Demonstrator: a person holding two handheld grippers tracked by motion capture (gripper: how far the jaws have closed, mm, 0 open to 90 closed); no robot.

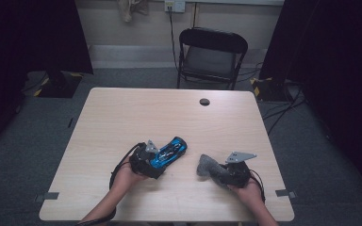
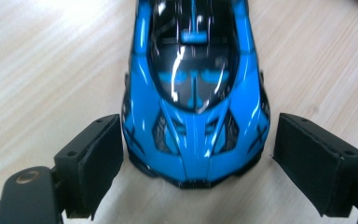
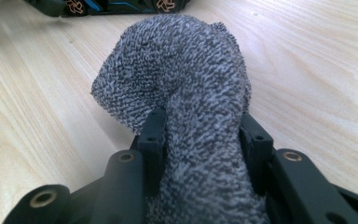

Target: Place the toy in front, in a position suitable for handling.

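On the light wooden table point(image 1: 122, 117), a blue toy sports car point(image 1: 168, 152) sits on its wheels, set at a slant across the near half of the top. The left gripper point(image 1: 156, 157) lies low at one end of it. In the left gripper view its jaws are spread wide to either side of the car's point(image 2: 196, 93) pointed end. Both pads stand clear of the bodywork with a gap showing on each side, so the car is straddled and not gripped. That placement suits either a grasp about to close on the narrow end or a release just made; the frames alone do not settle which.

The right gripper point(image 1: 219, 170) rests near the table's front edge, well apart from the car, and pinches a grey terry cloth point(image 1: 206, 165). In the right gripper view the cloth point(image 3: 186, 93) is bunched between the two jaws, which press in on it from both sides, and its free end stands up as a rounded pad ahead of them. Holding it this way leaves a soft wad exposed in front, fit for wiping. The work looks like cleaning the car, with one hand steadying it for the other.
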